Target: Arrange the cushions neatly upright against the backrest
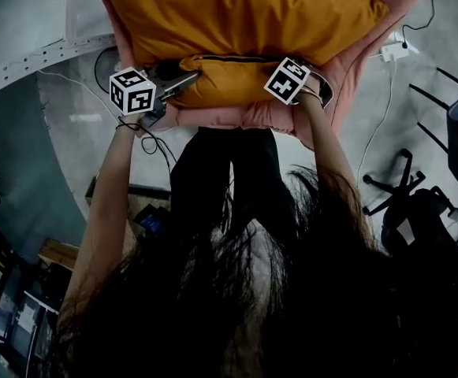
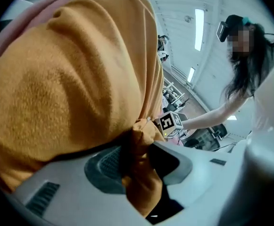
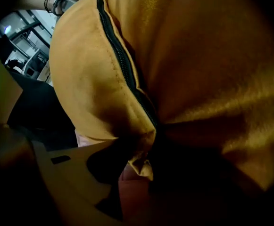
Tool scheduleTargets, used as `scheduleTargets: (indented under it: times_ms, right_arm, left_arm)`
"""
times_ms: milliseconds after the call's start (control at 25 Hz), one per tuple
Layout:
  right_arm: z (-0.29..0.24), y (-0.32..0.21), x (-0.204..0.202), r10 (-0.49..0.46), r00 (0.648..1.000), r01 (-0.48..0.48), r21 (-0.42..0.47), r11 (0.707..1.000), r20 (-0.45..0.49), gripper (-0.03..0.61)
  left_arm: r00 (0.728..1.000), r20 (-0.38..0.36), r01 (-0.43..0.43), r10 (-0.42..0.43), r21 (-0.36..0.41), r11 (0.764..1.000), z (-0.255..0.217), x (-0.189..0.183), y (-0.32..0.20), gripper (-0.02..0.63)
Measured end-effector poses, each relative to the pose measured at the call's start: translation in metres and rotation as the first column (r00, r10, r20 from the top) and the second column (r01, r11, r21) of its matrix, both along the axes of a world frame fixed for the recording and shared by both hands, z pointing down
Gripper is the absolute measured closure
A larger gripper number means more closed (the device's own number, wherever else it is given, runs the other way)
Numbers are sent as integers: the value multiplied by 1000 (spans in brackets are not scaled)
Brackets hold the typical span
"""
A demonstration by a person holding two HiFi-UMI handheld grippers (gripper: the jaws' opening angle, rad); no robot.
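A big orange cushion (image 1: 244, 14) lies on a pink seat (image 1: 347, 61), with its black zipper (image 1: 229, 57) along the near edge. My left gripper (image 1: 188, 79) is at the cushion's near left corner. In the left gripper view that gripper (image 2: 137, 159) is shut on a bunched fold of the orange cushion (image 2: 70, 79). My right gripper (image 1: 292, 73) is at the near right corner. In the right gripper view the zipper (image 3: 122, 65) ends at the cushion (image 3: 198, 55) corner, pinched in the right gripper (image 3: 144, 173); its far jaw is lost in shadow.
The person's dark legs (image 1: 229, 179) stand against the seat's front. A white power strip (image 1: 394, 50) with cables lies on the floor at the right, near an office chair base (image 1: 406, 183). More cable (image 1: 154, 144) trails at the left.
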State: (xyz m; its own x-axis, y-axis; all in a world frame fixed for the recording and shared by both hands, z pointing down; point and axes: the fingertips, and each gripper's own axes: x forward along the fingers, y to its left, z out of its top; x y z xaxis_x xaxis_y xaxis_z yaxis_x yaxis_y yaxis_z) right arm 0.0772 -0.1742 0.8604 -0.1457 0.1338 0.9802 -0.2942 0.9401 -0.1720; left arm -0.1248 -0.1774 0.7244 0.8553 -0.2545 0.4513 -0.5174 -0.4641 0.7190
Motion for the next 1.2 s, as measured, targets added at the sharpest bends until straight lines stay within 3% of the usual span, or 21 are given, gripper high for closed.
scheduleTargets:
  times_ms: [160, 320, 520, 640, 800, 1000, 1080, 1200]
  right_arm:
    - [-10, 15, 4, -28, 999, 28, 11, 1000, 36, 449]
    - [-22, 24, 10, -1, 999, 0, 24, 1000, 40, 425]
    - [-47, 29, 24, 109, 993, -112, 73, 991, 46, 329]
    - [-80, 24, 29, 208, 973, -218, 97, 971, 100, 324]
    - [-131, 13, 41, 332, 921, -363, 139, 921, 206, 324]
    - [-206, 15, 39, 433, 841, -500, 160, 851, 324, 324]
    - [-236, 12, 35, 459, 800, -555, 186, 811, 386, 324]
    - [-279, 8, 29, 500, 708, -658, 207, 724, 500, 325]
  left_arm:
    - [998, 59, -14, 12, 19, 1000, -4, -8, 16, 448]
    - [985, 174, -19, 9, 53, 998, -8, -20, 25, 420]
    - [945, 325, -42, 18, 68, 997, -18, -38, 35, 328]
    - [940, 333, 28, -69, 126, 992, -42, -54, 25, 322]
    - [944, 260, 155, -201, 189, 970, -89, -69, 4, 322]
    - [944, 192, 212, -269, 274, 938, -152, -66, -6, 323]
    - [944, 180, 212, -276, 308, 927, -174, -58, -6, 324]
    - [947, 172, 201, -270, 335, 920, -196, -42, -4, 324]
